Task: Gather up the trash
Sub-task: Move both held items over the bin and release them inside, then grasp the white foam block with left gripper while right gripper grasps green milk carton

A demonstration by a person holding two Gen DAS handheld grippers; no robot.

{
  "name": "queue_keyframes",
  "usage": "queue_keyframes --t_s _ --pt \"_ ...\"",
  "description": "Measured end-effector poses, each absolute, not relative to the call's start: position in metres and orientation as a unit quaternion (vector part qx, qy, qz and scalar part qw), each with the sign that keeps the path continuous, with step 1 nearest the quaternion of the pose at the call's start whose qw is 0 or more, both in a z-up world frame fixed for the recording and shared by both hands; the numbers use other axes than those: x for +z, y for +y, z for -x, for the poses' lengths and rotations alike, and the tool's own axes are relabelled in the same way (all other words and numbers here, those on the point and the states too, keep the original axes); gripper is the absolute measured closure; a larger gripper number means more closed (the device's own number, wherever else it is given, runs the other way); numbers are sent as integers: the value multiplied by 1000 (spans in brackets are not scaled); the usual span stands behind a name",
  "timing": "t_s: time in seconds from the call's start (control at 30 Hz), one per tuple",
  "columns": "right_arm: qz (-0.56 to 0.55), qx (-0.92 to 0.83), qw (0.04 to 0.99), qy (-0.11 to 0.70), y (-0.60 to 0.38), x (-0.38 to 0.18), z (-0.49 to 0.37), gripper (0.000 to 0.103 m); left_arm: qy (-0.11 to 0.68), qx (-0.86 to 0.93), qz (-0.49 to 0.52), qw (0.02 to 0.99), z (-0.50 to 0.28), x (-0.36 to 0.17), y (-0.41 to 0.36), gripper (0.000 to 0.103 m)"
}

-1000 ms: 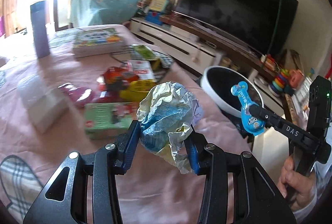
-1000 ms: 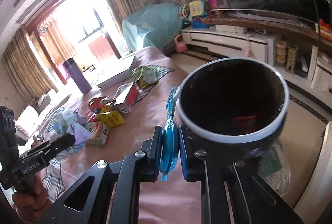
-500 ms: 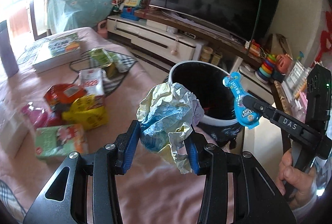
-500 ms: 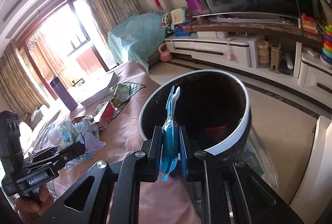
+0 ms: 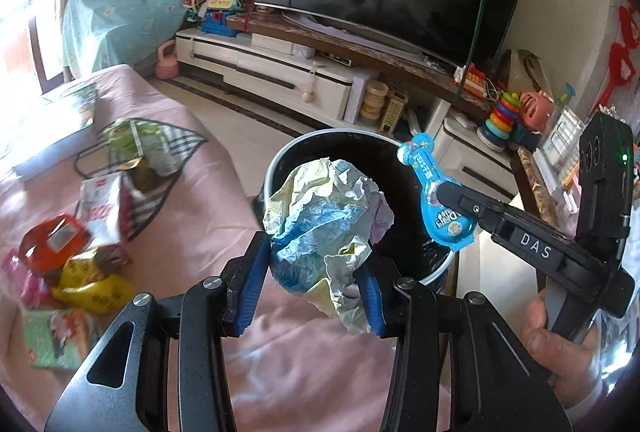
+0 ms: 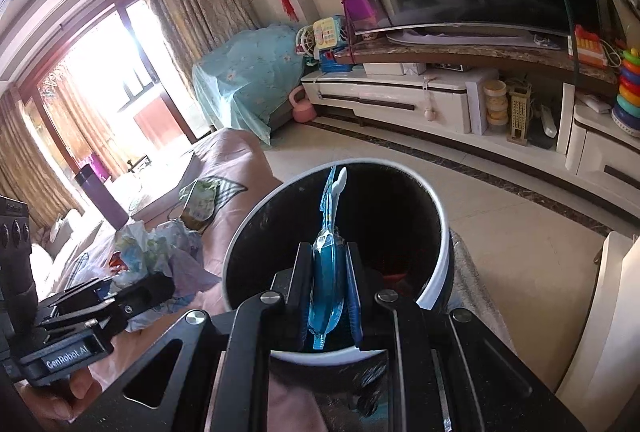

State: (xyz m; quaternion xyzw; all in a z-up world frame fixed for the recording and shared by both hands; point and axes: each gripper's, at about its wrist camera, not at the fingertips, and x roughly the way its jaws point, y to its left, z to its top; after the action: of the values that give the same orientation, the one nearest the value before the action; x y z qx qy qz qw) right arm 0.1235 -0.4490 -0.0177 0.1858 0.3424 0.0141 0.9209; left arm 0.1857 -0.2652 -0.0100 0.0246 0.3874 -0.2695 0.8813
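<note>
A: Over the bin [image 6: 436, 232], right gripper [image 6: 329, 288] clamps the blue packet [image 6: 326, 284]; left gripper [image 5: 312, 272] pinches the crumpled paper [image 5: 320, 216] near the rim.

B: Neither dropped yet; wrappers [image 5: 76, 264] remain on the bench [image 5: 208, 232].

Your daylight is strong, your frames fisheye-bent.
The window [image 6: 120, 71] blows out white; packets [image 5: 60, 264] at your left edge smear.

The crumpled paper wad [image 5: 320, 228] hides the near wall of the black bin [image 5: 280, 155]. The bin's inside is too dark to read, bar something red [image 6: 394, 274]. Packets [image 5: 76, 272] on the left are blurred. The person's hand [image 5: 560, 344] is cut off by the edge.
</note>
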Motion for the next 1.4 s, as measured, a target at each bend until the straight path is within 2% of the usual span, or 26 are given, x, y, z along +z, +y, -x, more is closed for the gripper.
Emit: queue_keyframes --t_s 0.3,0.43,0.5,0.53,0.57,0.67,0.73,0.83,0.87,0.9,1.1,1.4 --pt "-187 8 917 352 -463 -25 -138 87 399 -279 -38 872 -204 -19 -292 61" --pt "-192 3 916 353 -469 -28 -143 87 403 -282 -34 870 -212 -25 -296 56" --pt "-201 2 913 355 -473 -31 -147 83 411 -282 -31 866 -216 -29 -298 51" --pt "-207 2 911 356 -475 -32 -148 83 416 -282 -29 864 -217 -30 -298 45" --pt "-212 2 910 357 -477 -34 -149 80 416 -282 -30 864 -217 -31 -297 37" --pt "-223 6 908 354 -480 -35 -148 65 409 -281 -30 868 -213 -30 -295 24" --pt "-227 6 910 348 -480 -33 -144 55 408 -278 -29 869 -209 -28 -289 24" --pt "-239 9 910 339 -478 -30 -137 34 407 -270 -20 872 -201 -28 -274 22" --pt "-240 10 911 335 -476 -29 -135 24 406 -266 -15 874 -196 -28 -266 22" --pt "-241 10 912 331 -473 -27 -131 21 404 -264 -11 876 -193 -27 -260 22" --pt "-224 32 919 323 -437 -19 -113 14 391 -230 15 891 -167 -27 -209 21" --pt "-211 91 911 343 -368 -21 -99 14 392 -177 58 901 -130 -34 -120 21"
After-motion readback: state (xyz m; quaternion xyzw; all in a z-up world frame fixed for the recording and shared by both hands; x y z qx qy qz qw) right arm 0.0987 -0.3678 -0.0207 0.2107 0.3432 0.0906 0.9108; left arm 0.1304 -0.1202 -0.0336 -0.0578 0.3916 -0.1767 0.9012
